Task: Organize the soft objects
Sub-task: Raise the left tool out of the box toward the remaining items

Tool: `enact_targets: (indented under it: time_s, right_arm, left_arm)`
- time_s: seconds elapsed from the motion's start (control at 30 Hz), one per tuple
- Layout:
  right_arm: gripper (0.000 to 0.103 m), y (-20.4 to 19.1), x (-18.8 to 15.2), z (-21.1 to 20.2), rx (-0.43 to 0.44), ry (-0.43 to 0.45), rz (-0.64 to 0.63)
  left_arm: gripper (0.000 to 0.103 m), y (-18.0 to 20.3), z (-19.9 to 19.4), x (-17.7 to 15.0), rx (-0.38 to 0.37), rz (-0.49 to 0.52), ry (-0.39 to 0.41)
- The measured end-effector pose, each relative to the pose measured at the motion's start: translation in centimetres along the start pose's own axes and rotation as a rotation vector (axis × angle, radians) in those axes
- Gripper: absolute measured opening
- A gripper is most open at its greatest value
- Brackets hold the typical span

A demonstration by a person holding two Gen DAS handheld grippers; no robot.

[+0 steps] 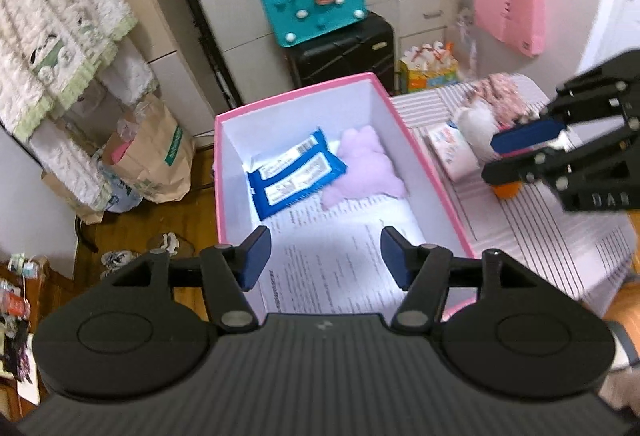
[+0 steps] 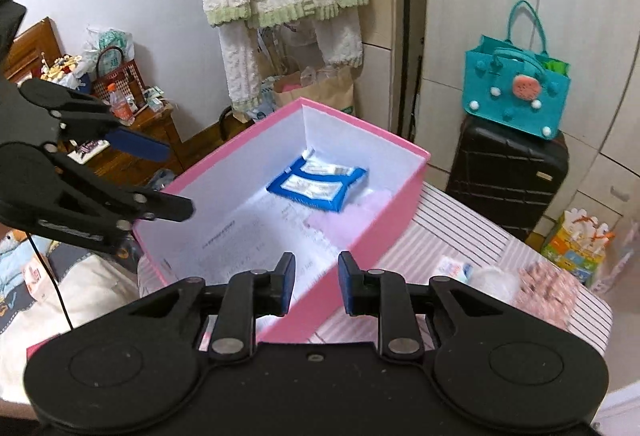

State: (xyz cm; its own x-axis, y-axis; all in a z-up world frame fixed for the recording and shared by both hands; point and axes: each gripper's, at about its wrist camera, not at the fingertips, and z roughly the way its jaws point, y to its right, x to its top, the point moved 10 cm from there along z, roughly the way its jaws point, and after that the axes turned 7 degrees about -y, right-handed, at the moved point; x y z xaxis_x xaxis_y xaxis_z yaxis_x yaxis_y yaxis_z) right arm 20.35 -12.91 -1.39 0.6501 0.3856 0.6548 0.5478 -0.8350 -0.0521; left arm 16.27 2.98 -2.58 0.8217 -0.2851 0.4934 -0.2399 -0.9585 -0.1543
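L gripper [image 1: 324,256] agape, R gripper [image 2: 316,284] narrowly apart, both empty — lilac plush [image 1: 360,167] clear in L view only.

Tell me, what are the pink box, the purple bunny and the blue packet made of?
The pink box looks like stiff cardboard: thin straight walls, matte pink outside, white inside. The purple bunny seems to be soft plush fabric: fuzzy surface, rounded puffy shape. The blue packet looks like thin plastic film: slightly shiny, with crimped ends and printed white labels. It is probably a soft pack of tissues or wipes.
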Motion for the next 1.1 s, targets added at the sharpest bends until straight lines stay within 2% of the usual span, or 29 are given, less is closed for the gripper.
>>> enact_targets:
  time_s: [0.2,0.33,0.77,1.1]
  right_arm:
    - [0.029,0.5,-2.4,-2.2,-0.017,-0.005,0.017]
    - [0.030,0.4,-4.3,-3.6,-0.034,-0.012,0.009]
    - [0.032,0.0,-10.2,-6.8,-0.059,-0.017,0.022]
    - [0.037,0.7,-14.5,-7.3,-0.078,-0.010,0.069]
  left_arm:
    - [0.064,2.2,-1.7,-1.5,-0.050,0.050,-0.007]
    - [0.069,3.6,-2.3,-2.6,-0.044,0.100,-0.009]
    - [0.071,6.4,-2.8,-6.0,-0.041,0.180,-0.026]
    - [0.073,10.2,-2.1,-9.2,-0.085,0.252,-0.026]
